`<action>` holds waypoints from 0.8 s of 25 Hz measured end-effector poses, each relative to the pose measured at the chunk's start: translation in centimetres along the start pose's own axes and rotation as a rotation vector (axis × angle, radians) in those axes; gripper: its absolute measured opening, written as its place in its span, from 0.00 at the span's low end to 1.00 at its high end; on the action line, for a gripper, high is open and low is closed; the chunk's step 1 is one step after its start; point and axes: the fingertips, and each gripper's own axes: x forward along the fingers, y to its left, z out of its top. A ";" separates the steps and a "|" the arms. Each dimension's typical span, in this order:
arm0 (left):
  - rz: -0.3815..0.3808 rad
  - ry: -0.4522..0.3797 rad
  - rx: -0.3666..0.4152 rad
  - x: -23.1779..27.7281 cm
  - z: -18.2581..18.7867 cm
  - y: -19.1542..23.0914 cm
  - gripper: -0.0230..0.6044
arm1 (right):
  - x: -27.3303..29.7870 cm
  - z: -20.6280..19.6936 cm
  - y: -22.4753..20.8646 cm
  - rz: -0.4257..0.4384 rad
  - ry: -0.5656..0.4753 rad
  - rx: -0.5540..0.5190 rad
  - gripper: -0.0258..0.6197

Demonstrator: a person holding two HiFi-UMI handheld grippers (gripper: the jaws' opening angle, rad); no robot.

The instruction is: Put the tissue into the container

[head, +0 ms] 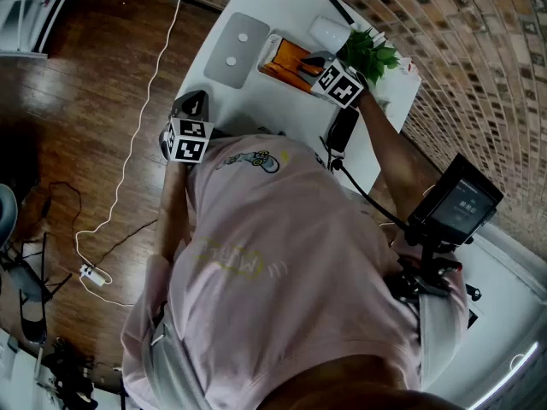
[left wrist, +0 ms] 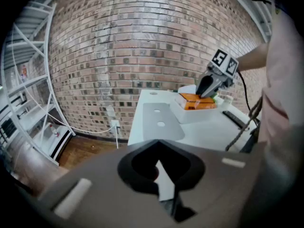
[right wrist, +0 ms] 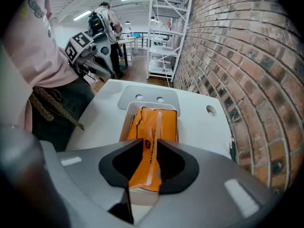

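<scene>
Orange tissue pack (right wrist: 152,127), white container (right wrist: 124,126), white table (right wrist: 202,122)

no legible text — dark print on orange tissue pack (right wrist: 152,122) blurred; shirt lettering (head: 239,263), small screen (head: 466,200) unreadable

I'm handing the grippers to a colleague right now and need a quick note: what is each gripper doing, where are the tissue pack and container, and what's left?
Right gripper: shut on the near end of the orange tissue pack.
Left gripper: shut, empty, held near the table's edge, away from the job.
The tissue pack lies lengthwise in the white container on the table; a gray lid lies just beyond.
Done: pack is in the container.
Left: probably let go and pull the right gripper away. Whether the pack sits flat is unclear.
</scene>
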 end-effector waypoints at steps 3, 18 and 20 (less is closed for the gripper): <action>-0.001 -0.006 -0.007 0.2 0.4 1.3 0.05 | 0.5 0.3 0.4 0.018 0.030 -0.040 0.05; -0.048 -0.007 0.000 2.0 1.2 2.1 0.05 | -9.1 3.9 -0.8 0.067 -0.210 0.067 0.04; -0.048 0.007 -0.001 2.0 0.9 2.0 0.05 | -11.7 4.9 -1.0 0.053 -0.259 0.061 0.04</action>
